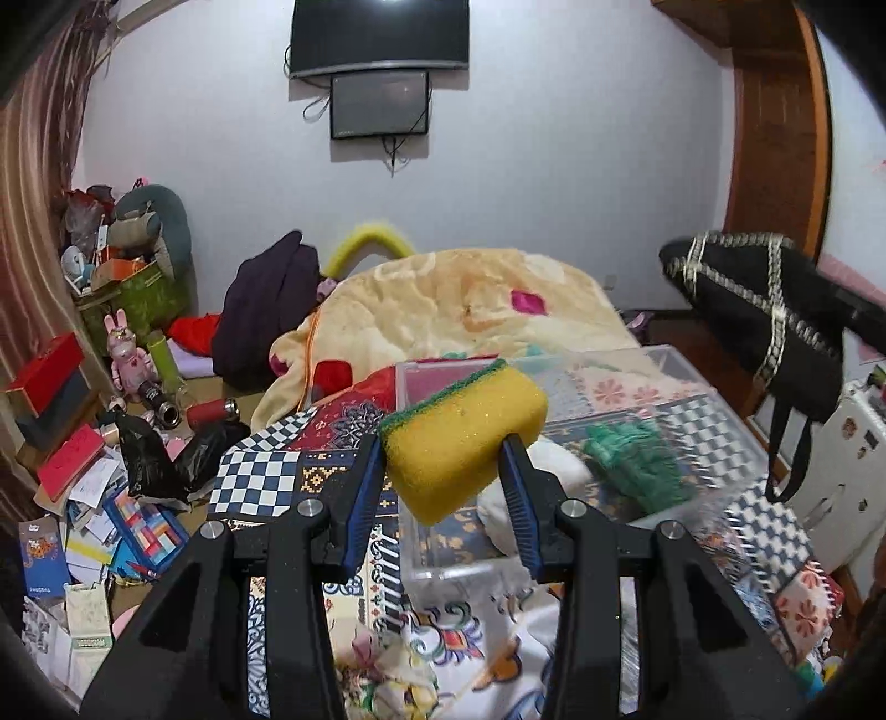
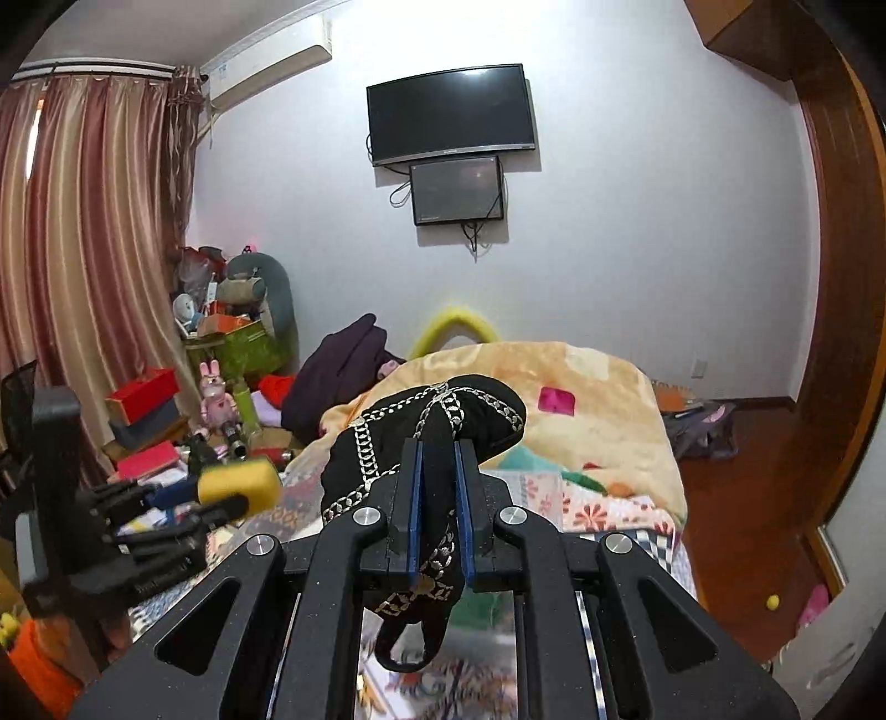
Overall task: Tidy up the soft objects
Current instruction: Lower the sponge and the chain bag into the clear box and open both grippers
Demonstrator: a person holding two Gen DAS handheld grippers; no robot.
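Left wrist view: the left gripper (image 1: pixel 443 471) holds a yellow sponge (image 1: pixel 462 437) with a green scrub face, its blue-padded fingers (image 1: pixel 362 493) pressed on the sponge's two sides. The sponge hangs in the air above the near left corner of a clear bin (image 1: pixel 637 432) that sits on the patterned bedspread (image 1: pixel 266 476). Inside the bin lie a green knitted piece (image 1: pixel 637 462) and something white (image 1: pixel 554 476), just beside each other. Far behind the bin a cream blanket (image 1: pixel 454 304) is heaped on the bed, with a dark purple garment (image 1: pixel 266 310) at its left. At the right, a black bag (image 1: pixel 758 310) with silver chain trim hangs in the air above the bin's far right side, its strap dangling. On the left the floor is crowded with boxes, papers and a black plastic sack (image 1: pixel 160 459). A TV (image 1: pixel 379 33) hangs on the far wall.

Right wrist view: the right gripper (image 2: pixel 440 498) pinches the bag (image 2: pixel 421 443) between narrow fingers (image 2: pixel 462 509), the fabric squeezed in the gap and the bag's body bulging beyond the tips, its strap looping below. At the left, the left gripper (image 2: pixel 221 495) is seen from the side holding the sponge (image 2: pixel 241 482), slightly blurred. The blanket (image 2: pixel 587 404) lies beyond, and the TV (image 2: pixel 451 113) is on the wall above it. Striped curtains (image 2: pixel 83 249) fill the left edge.
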